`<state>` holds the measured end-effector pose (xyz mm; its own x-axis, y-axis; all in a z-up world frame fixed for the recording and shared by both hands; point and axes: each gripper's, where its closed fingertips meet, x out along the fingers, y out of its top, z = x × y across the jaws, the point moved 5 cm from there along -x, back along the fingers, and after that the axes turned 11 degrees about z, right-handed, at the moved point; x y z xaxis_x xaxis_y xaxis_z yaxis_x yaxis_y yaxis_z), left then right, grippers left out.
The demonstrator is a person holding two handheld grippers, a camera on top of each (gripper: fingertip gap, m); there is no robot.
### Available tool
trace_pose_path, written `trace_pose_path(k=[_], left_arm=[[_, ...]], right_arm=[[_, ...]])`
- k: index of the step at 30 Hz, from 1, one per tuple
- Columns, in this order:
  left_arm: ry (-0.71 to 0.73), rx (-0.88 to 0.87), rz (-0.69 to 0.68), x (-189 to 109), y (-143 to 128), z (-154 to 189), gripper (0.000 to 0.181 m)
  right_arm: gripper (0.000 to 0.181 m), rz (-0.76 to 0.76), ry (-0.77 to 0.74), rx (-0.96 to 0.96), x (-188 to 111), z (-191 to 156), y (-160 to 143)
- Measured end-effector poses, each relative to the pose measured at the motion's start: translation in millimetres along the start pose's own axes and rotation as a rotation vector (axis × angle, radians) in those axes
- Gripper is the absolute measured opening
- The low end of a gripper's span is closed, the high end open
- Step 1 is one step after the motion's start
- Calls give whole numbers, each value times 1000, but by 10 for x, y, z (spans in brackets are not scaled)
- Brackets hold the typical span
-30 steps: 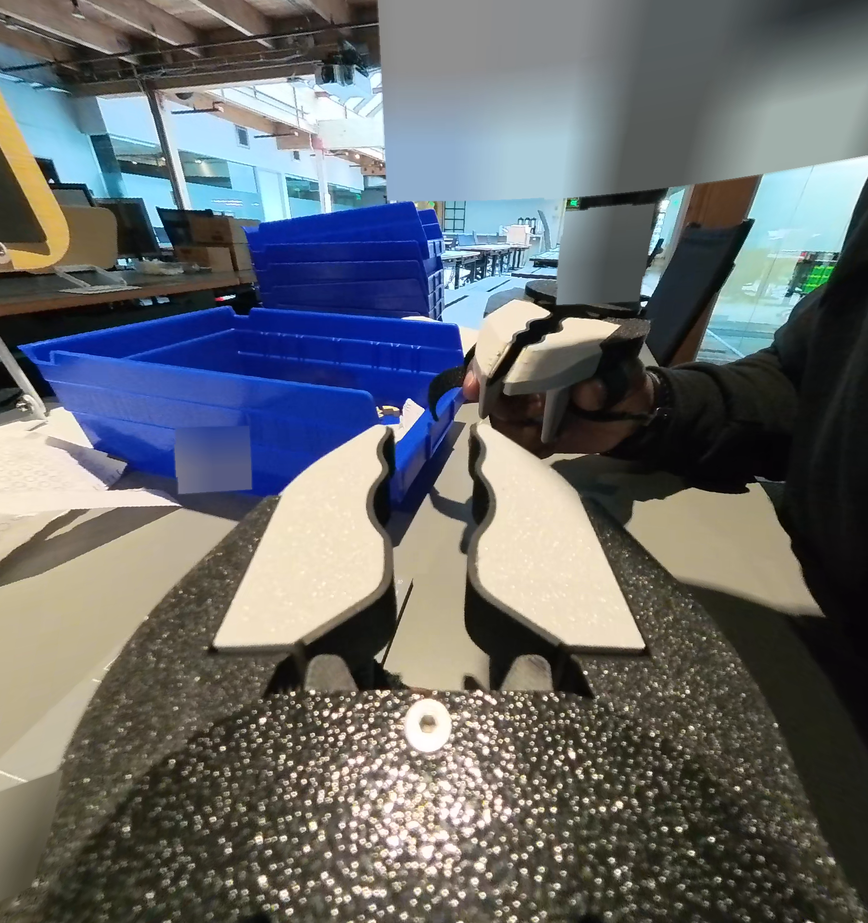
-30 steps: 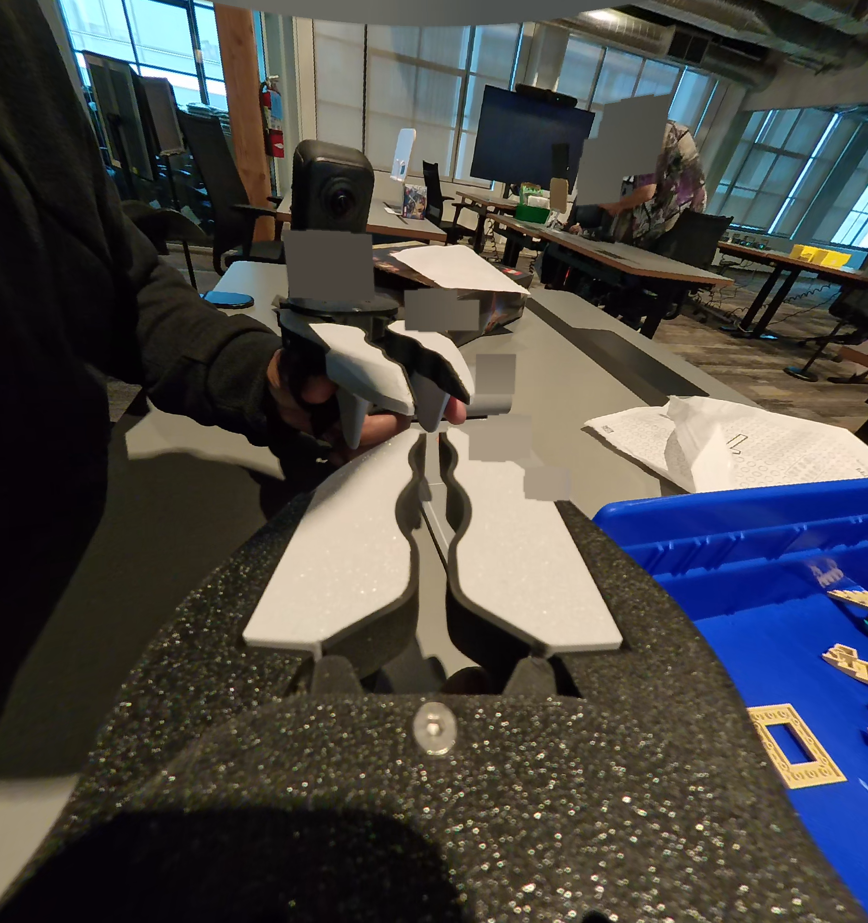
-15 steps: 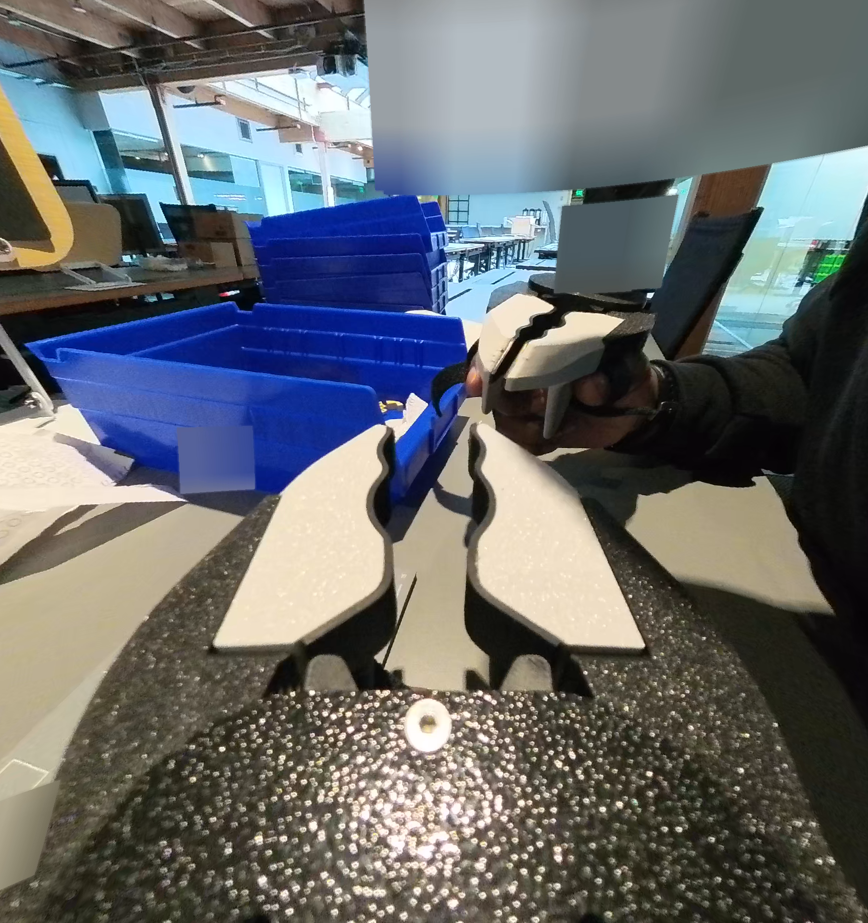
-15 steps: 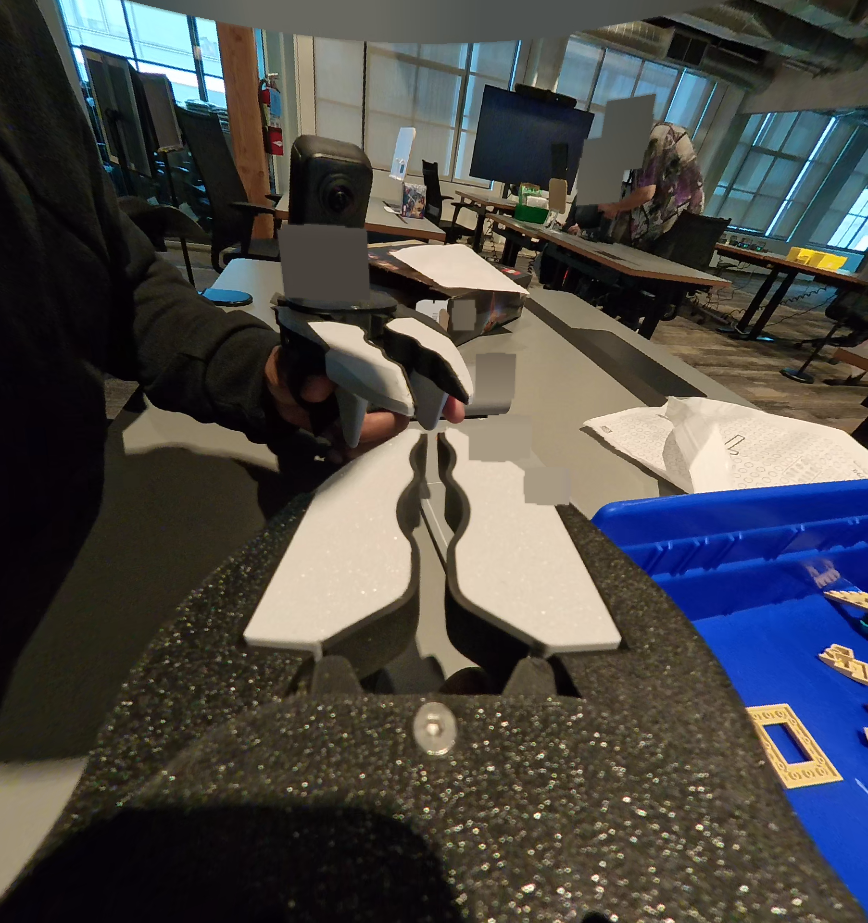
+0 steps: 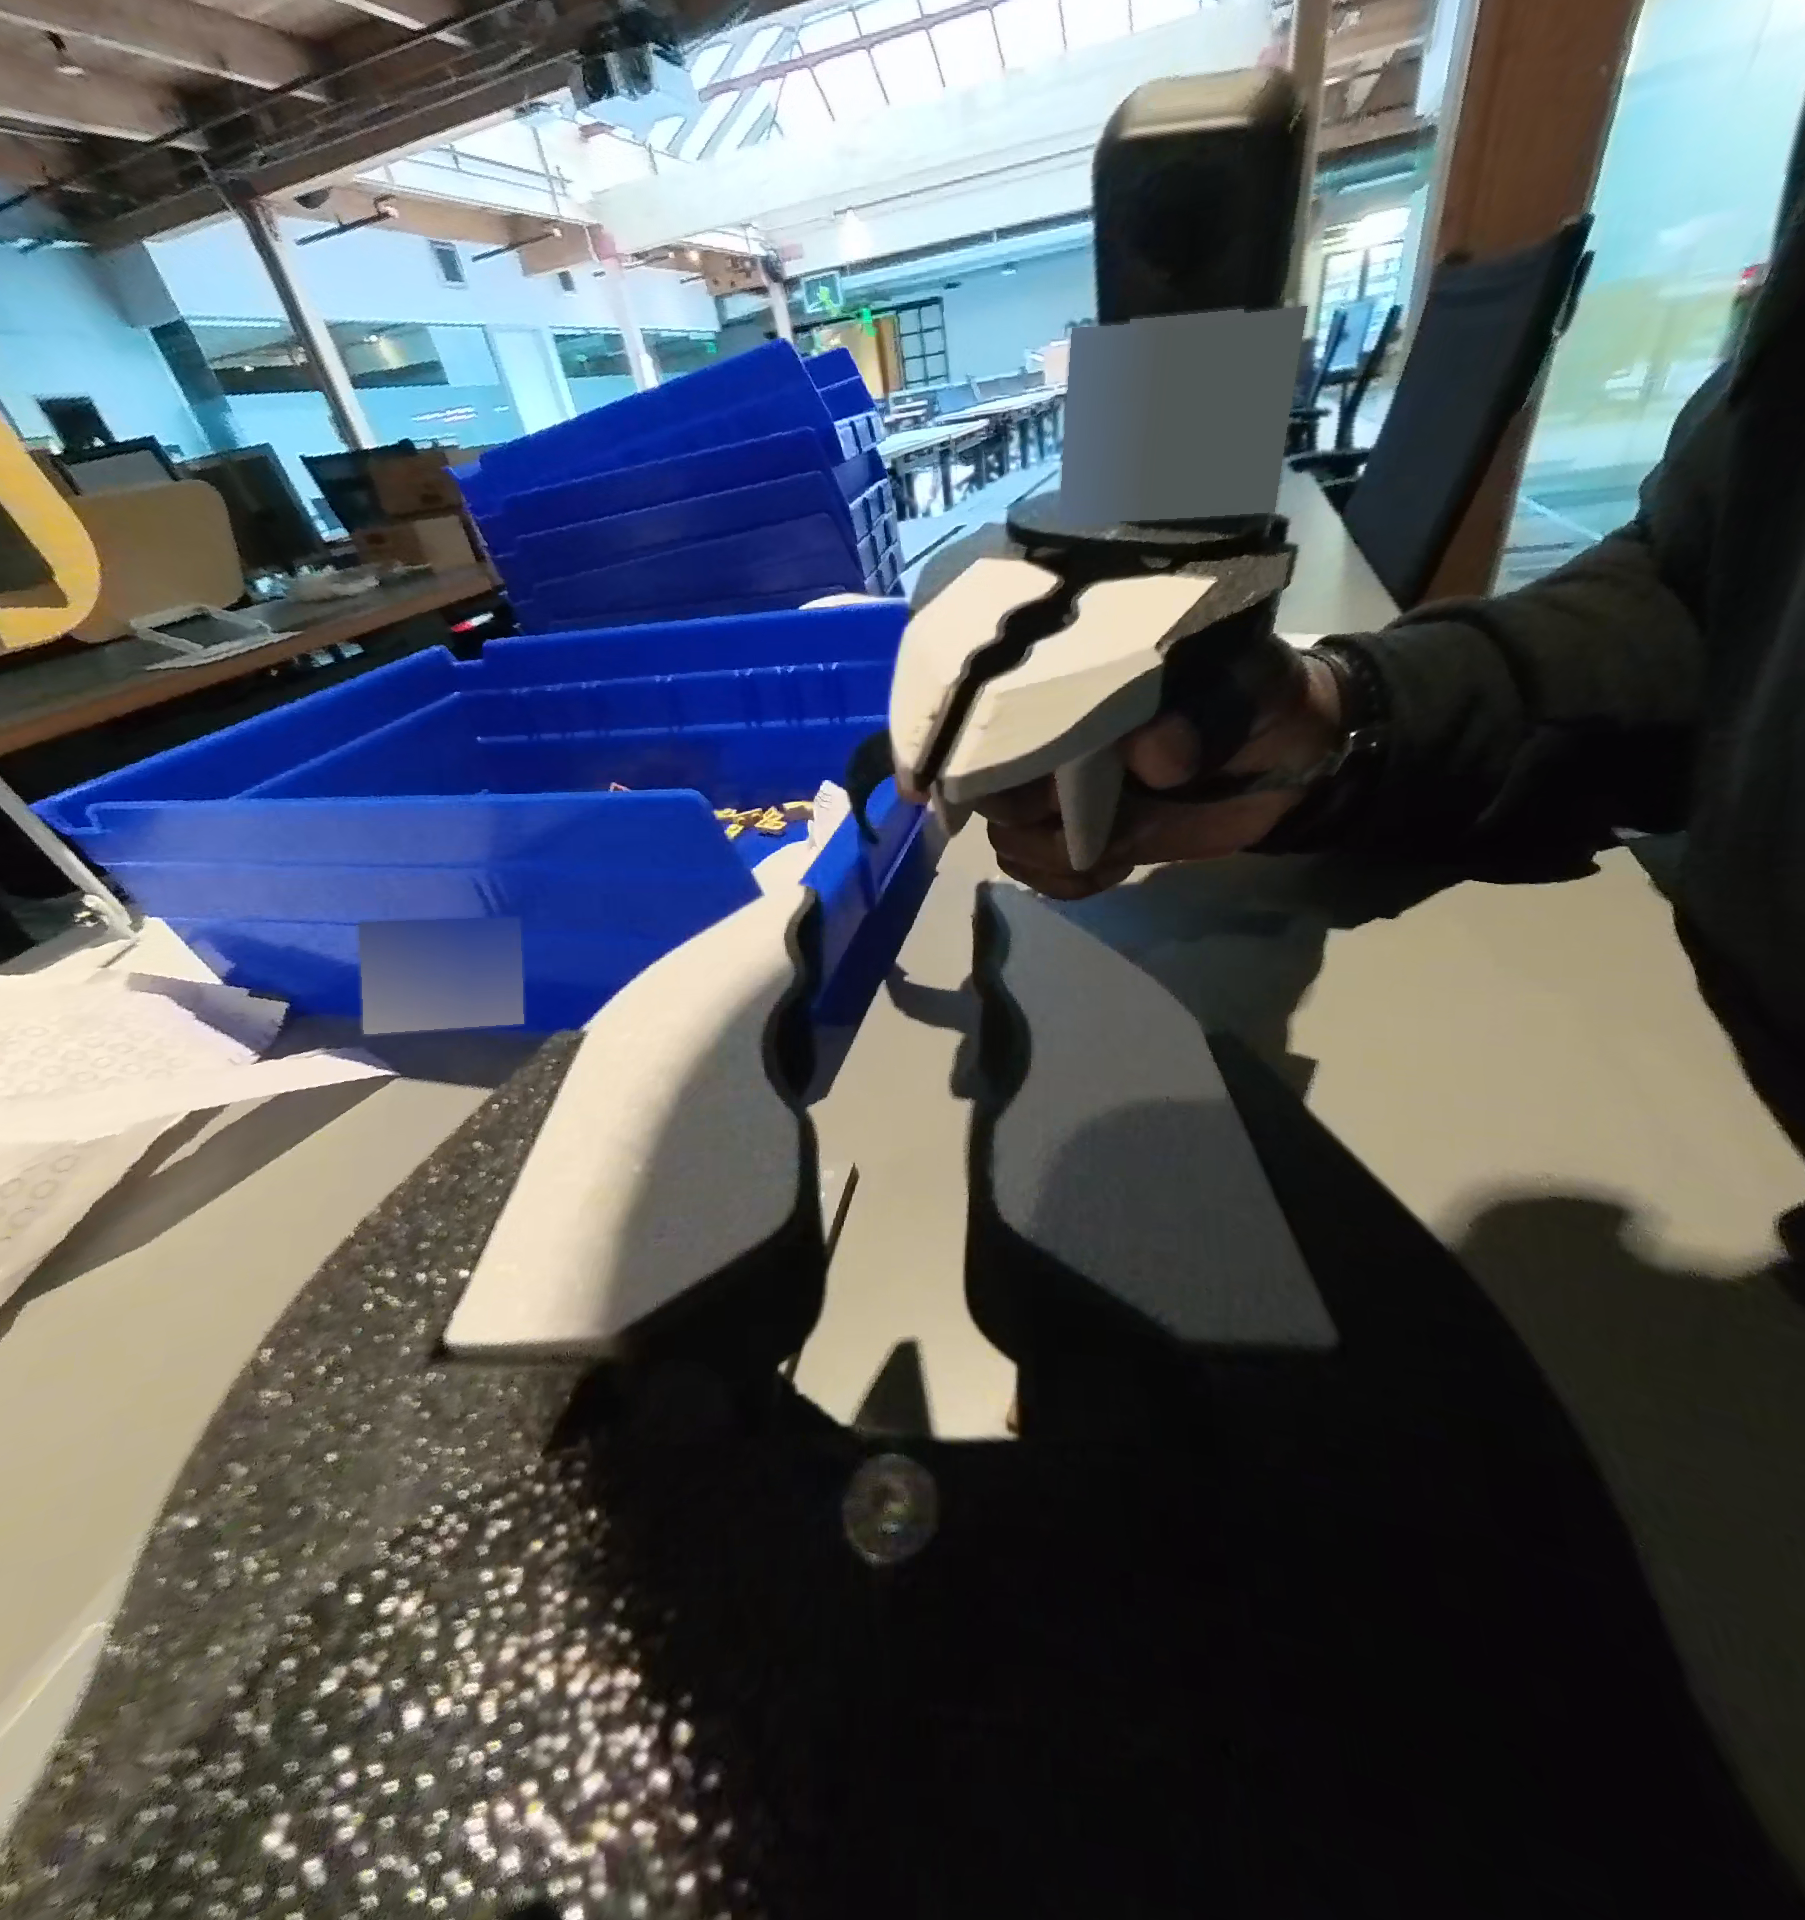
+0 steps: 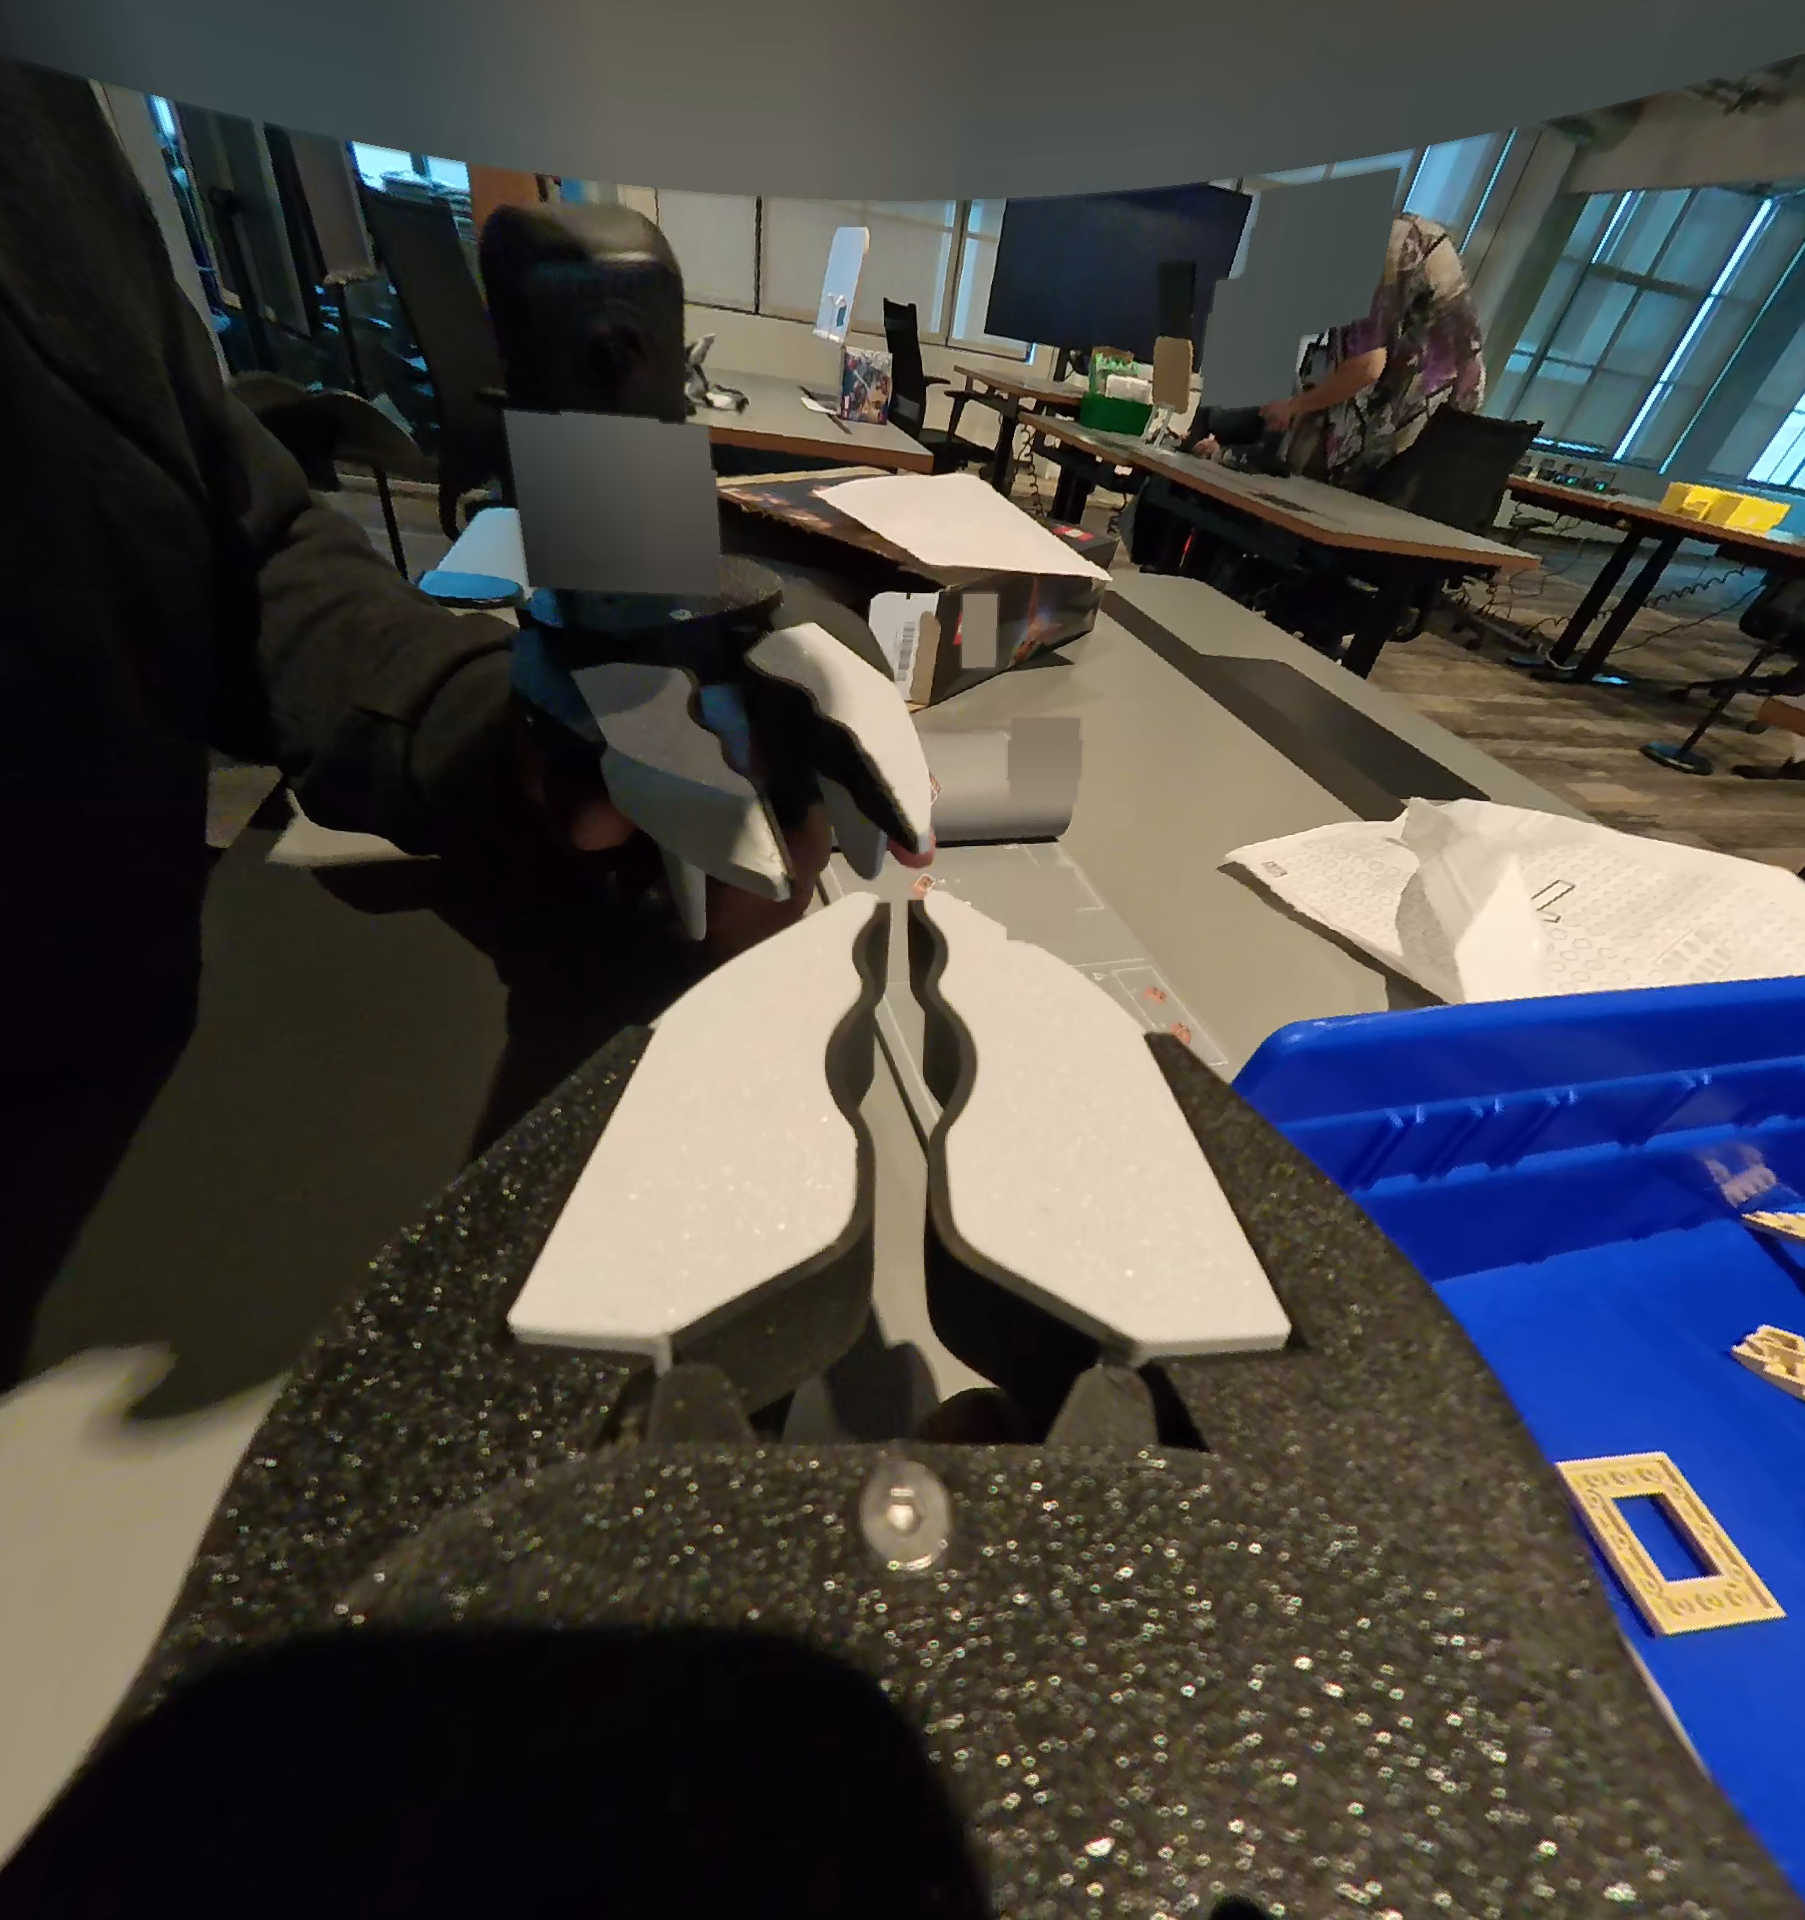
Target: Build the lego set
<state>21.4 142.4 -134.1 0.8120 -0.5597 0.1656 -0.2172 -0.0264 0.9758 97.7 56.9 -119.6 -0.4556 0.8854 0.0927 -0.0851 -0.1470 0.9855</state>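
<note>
We hold 2 grippers over the grey worktop (image 6: 1241, 727), facing each other. The left gripper (image 5: 887, 935) has its jaws spread with nothing between them. The right gripper (image 6: 896, 914) has its jaws nearly pressed together, a thin slit at the tips; we cannot tell whether anything sits in it.

The lego pieces (image 6: 1662, 1538) lie in the blue bin (image 6: 1500, 1081), at about 4 o'clock from the right jaws and just beside that gripper's body. From the left jaws the same bin (image 5: 441, 862) sits at 10 o'clock, with small tan pieces (image 5: 763, 819) near its notched front wall. We judge the right gripper the nearer to the loose parts, so a swing toward 4 o'clock looks like the coming move.

The nearest piece is a flat tan rectangular frame with an open window, its long axis running roughly 11 to 5 o'clock. The pieces look hard, thin and low, awkward to pinch off the smooth plastic floor. The jaws are matte white with wavy black inner edges. Crumpled white paper (image 6: 1500, 914) lies at 2 o'clock.
</note>
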Motion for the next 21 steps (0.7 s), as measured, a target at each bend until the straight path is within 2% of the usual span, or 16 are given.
trace_pose_path(k=[21], left_arm=[[10,-10,7,-17,7,-24,26]], right_arm=[[3,-13,13,15,14,-13,-49]])
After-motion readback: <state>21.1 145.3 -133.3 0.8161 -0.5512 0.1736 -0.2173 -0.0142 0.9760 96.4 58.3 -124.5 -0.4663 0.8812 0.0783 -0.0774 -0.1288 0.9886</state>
